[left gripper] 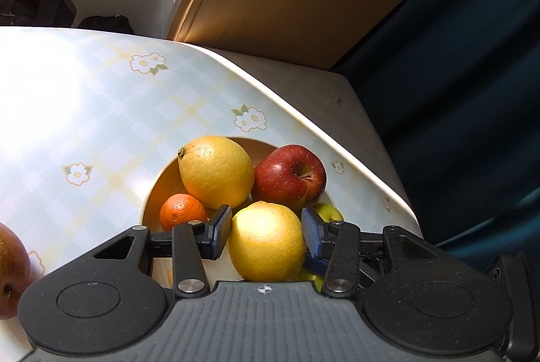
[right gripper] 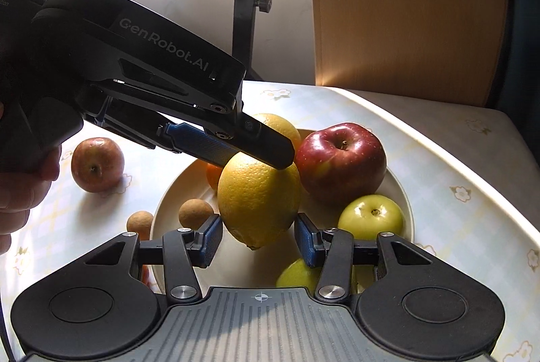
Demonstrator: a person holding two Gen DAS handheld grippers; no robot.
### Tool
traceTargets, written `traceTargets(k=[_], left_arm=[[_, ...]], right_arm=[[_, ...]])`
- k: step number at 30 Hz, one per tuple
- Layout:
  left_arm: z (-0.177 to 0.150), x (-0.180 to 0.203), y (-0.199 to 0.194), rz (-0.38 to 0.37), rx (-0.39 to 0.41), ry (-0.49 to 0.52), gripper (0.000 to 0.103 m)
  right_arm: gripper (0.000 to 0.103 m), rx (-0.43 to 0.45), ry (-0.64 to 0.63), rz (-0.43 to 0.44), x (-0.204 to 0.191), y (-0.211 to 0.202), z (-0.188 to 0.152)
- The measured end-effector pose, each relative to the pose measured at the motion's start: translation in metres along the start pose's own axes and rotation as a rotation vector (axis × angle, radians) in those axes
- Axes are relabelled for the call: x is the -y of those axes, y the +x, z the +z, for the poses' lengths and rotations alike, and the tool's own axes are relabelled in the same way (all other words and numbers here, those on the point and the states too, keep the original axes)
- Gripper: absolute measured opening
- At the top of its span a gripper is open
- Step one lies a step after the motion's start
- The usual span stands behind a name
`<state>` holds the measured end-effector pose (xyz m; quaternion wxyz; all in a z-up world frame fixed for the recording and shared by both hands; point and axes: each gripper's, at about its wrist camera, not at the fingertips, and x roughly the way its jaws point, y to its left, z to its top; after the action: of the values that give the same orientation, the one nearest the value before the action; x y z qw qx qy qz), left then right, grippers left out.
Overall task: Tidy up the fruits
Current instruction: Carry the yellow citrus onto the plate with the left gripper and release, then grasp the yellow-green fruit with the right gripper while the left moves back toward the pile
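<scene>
A cream bowl (right gripper: 401,193) on the flowered table holds two lemons, a red apple (right gripper: 341,159), green apples (right gripper: 371,216), a small orange (left gripper: 182,211) and a brown round fruit (right gripper: 195,210). My left gripper (left gripper: 266,232) is shut on the near lemon (left gripper: 266,240) over the bowl; the other lemon (left gripper: 216,171) lies behind it. In the right wrist view the left gripper (right gripper: 249,147) grips that lemon (right gripper: 258,196) from above. My right gripper (right gripper: 258,240) is open, its fingers on either side of the lemon's lower end, not touching.
A reddish apple (right gripper: 98,164) and another brown round fruit (right gripper: 138,223) lie on the table left of the bowl. The table edge (right gripper: 438,146) runs close behind on the right. A wooden chair back (right gripper: 405,7) and an exercise bike (right gripper: 246,7) stand beyond.
</scene>
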<state>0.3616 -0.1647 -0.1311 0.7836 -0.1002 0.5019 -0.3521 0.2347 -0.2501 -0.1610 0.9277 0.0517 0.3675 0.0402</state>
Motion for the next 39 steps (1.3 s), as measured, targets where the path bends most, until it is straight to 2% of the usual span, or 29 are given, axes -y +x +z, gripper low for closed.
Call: traceTargets(k=[9,14,20,24,30,39], left_arm=[[0.005,-0.007,0.005,-0.012,0.004,-0.027,0.047],[0.004,-0.009,-0.007,-0.006,0.019,-0.033,0.046],[0.0,-0.013,-0.025,0.01,0.044,-0.032,0.046],[-0.004,-0.012,-0.039,0.039,0.072,-0.021,0.046],[-0.015,-0.009,-0.07,0.101,0.114,0.027,0.047],[-0.042,-0.015,-0.132,0.204,0.187,0.095,0.047]], right_arm=[[0.044,-0.046,-0.011,-0.065,-0.01,0.012,0.006],[0.045,-0.075,-0.025,-0.121,-0.021,0.022,0.009],[0.046,-0.074,-0.016,-0.141,-0.025,0.024,0.01],[0.051,-0.042,-0.018,-0.164,-0.026,0.015,0.01],[0.05,-0.004,-0.015,-0.15,-0.032,-0.007,0.009],[0.05,0.045,0.055,-0.076,-0.048,-0.045,-0.01]])
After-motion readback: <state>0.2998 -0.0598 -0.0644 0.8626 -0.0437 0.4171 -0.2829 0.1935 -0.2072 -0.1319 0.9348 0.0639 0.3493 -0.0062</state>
